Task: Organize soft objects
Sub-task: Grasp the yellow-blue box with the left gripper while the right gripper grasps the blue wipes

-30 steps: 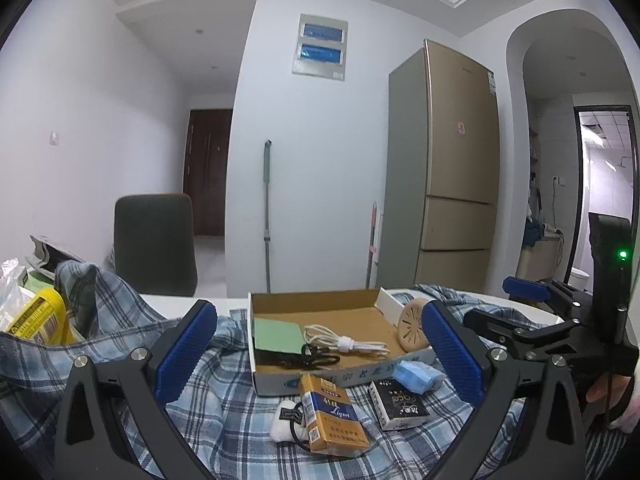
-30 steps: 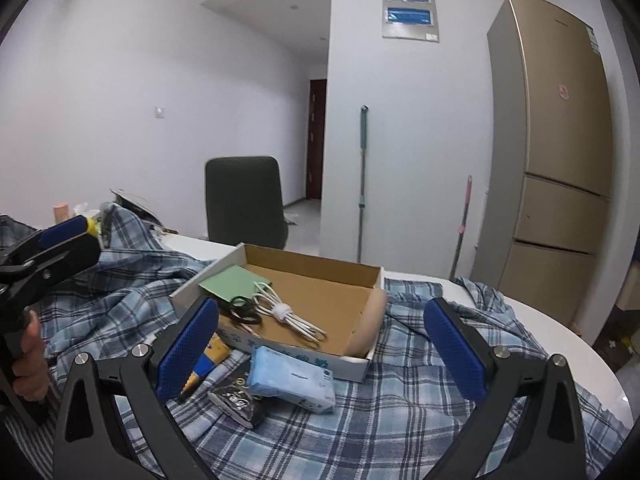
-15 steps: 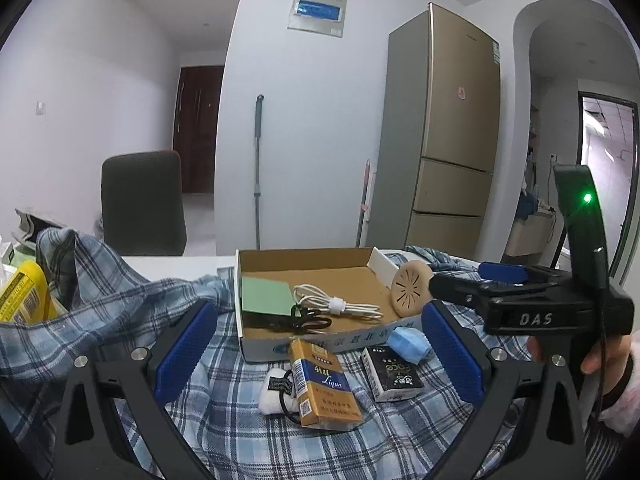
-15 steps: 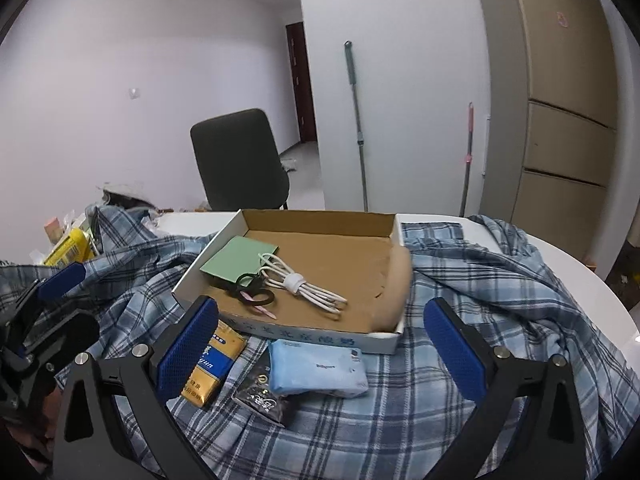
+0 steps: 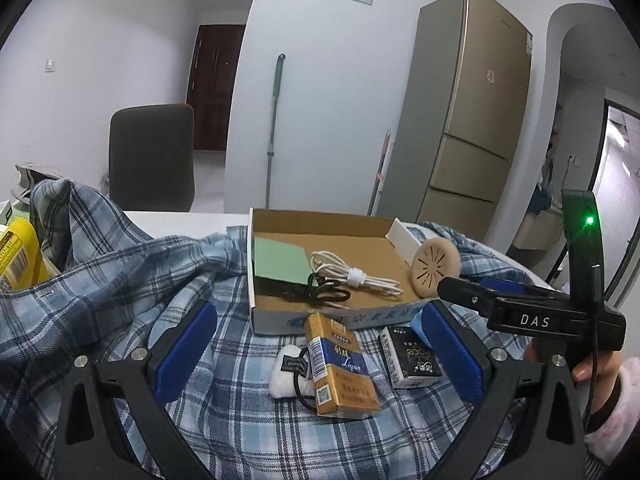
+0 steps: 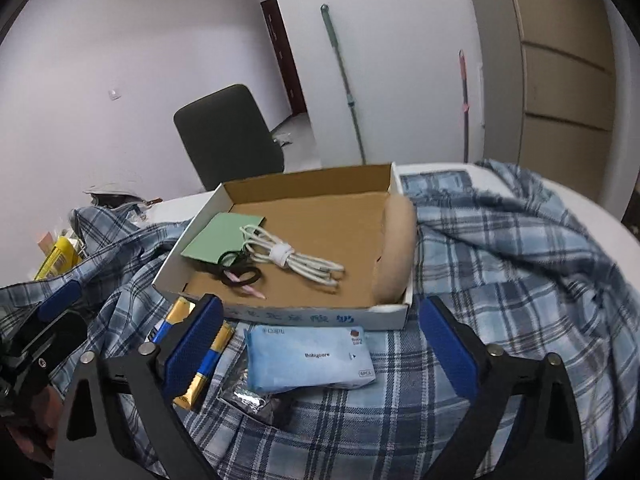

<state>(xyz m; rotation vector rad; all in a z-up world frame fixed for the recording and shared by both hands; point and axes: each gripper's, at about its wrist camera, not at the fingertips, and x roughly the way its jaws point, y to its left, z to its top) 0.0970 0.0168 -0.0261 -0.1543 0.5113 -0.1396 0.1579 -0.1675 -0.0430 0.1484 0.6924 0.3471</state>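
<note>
A shallow cardboard box point(image 6: 320, 314) point(image 5: 280, 322) sits on a blue plaid shirt point(image 6: 500, 272) point(image 5: 120, 280). It holds a green card point(image 6: 216, 236), a white cable point(image 6: 296, 260), black hair ties point(image 6: 236, 274) and a beige round pad point(image 6: 396, 256) point(image 5: 435, 266). In front lie a light blue tissue pack point(image 6: 308, 356), a yellow cigarette pack point(image 5: 340, 364) point(image 6: 200, 364), a black pack point(image 5: 412, 356) and a white pompom hair tie point(image 5: 286, 372). My right gripper point(image 6: 320, 352) is open, straddling the tissue pack from just above. My left gripper point(image 5: 320, 356) is open over the cigarette pack.
A dark chair point(image 5: 152, 160) stands behind the white table point(image 5: 180, 218). A yellow packet point(image 5: 18, 256) lies at the left. A mop point(image 5: 274, 128) leans on the wall by a gold fridge point(image 5: 468, 120). The other gripper point(image 5: 520, 316) shows at right in the left wrist view.
Both grippers have tilted down and moved closer to the items in front of the box. The right gripper now frames the tissue pack between its open fingers.
</note>
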